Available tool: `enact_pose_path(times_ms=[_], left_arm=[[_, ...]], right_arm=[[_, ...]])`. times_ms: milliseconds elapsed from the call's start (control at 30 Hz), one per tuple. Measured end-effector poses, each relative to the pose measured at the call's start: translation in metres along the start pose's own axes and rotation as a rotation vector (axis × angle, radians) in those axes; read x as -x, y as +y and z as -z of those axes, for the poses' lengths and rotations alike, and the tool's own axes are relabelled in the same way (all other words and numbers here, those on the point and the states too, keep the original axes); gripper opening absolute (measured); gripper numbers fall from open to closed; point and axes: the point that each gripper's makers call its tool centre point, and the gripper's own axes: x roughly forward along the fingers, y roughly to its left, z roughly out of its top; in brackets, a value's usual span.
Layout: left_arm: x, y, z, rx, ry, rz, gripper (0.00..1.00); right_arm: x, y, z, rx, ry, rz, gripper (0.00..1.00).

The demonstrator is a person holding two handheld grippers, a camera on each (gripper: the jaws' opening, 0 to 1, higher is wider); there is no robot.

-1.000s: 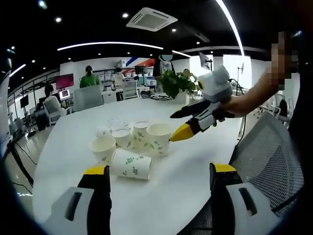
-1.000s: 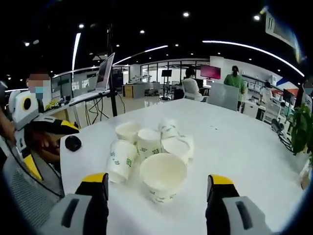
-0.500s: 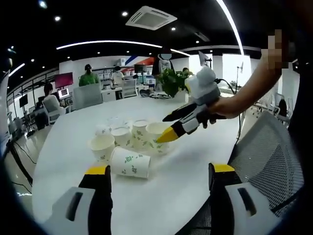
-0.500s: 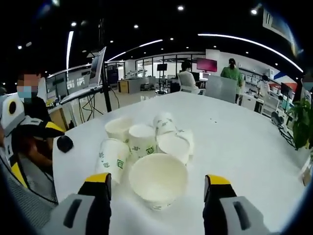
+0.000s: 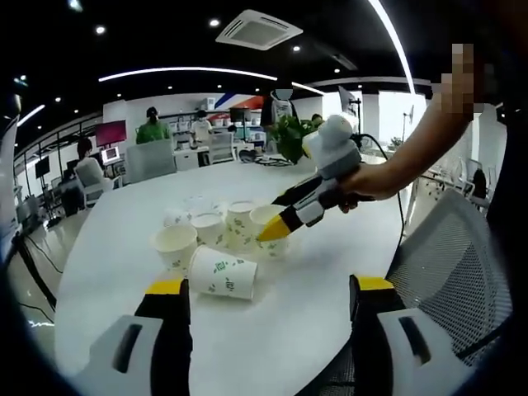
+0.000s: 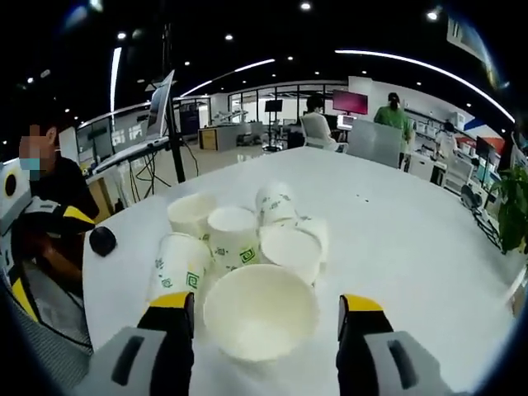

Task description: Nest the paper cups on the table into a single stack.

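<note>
Right gripper (image 6: 264,309) moved closer, jaws wide around nearest paper cup (image 6: 261,312); left gripper (image 5: 262,297) wide, empty

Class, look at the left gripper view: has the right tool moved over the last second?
Yes. The right tool has come down and towards the group of paper cups on the white table; its yellow tips now sit at the nearest upright cup.

Right gripper (image 5: 276,227): white body, black jaws, yellow tips; dark sleeve.

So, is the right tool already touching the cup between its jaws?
Cannot tell. In the right gripper view the nearest upright cup sits between the open jaws of the right tool, with no clear gap or contact at either side.
</note>
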Motion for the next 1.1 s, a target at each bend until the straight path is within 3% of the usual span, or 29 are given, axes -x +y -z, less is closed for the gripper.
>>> enact_pose_path(times_ms=[567,1100], left_arm=[[-0.001,-0.001,0.001,0.003,0.009,0.000,0.76],[-0.001,-0.001,0.002,0.003,0.010,0.000,0.75]], right_arm=[[-0.003,0.006,0.003,0.016,0.017,-0.023,0.55],[0.009,0.009,-0.001,0.006,-0.007,-0.027,0.50]])
